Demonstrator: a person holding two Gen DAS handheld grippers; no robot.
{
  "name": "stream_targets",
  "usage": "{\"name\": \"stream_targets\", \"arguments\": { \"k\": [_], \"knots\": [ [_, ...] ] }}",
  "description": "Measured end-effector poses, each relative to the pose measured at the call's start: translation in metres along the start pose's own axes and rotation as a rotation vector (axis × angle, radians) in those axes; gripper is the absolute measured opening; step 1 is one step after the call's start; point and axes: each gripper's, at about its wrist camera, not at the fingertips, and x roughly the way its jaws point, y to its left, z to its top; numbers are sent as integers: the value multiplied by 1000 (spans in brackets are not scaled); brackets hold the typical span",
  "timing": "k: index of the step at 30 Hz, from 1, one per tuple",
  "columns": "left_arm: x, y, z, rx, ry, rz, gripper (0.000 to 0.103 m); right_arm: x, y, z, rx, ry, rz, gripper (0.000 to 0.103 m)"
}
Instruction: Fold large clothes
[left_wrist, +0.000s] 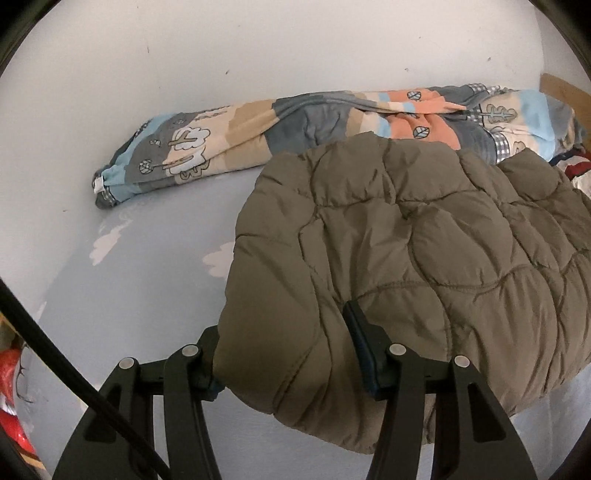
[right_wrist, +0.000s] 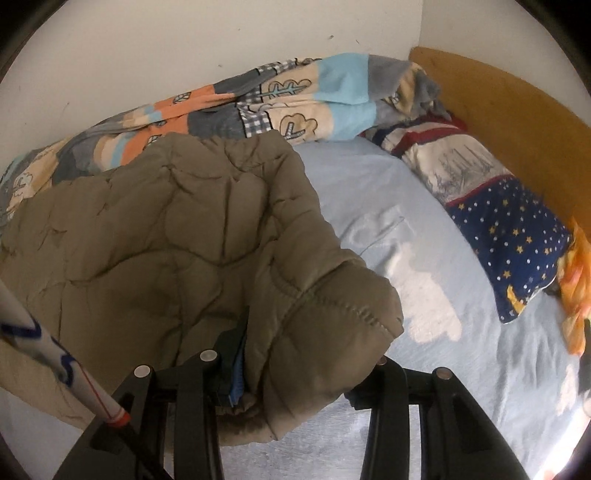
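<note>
An olive quilted puffer jacket (left_wrist: 424, 229) hangs above a pale blue bed sheet (left_wrist: 140, 295). My left gripper (left_wrist: 284, 354) is shut on a thick padded edge of it, the fabric bulging out between the two black fingers. In the right wrist view the same jacket (right_wrist: 155, 229) spreads to the left, and my right gripper (right_wrist: 299, 354) is shut on its stitched hem, which folds over and hides the right fingertip. Both held edges sit lifted off the sheet while the rest of the jacket sags toward the far side.
A rolled patchwork duvet (left_wrist: 295, 118) lies along the white wall (left_wrist: 258, 48) at the back. A star-patterned pillow (right_wrist: 506, 236) rests against the orange headboard (right_wrist: 517, 122) on the right. A black cable (left_wrist: 55, 354) crosses the left view. Orange cloth (right_wrist: 576, 288) sits at the right edge.
</note>
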Motion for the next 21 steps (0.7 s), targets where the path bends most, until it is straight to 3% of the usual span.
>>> {"name": "stream_targets", "arguments": {
  "k": [5, 21],
  "knots": [
    [-1, 13, -2, -63, 21, -65, 53, -10, 10, -6, -81, -21, -32, 43],
    [-33, 4, -13, -26, 29, -105, 52, -45, 16, -20, -161, -28, -30, 42]
  ]
}}
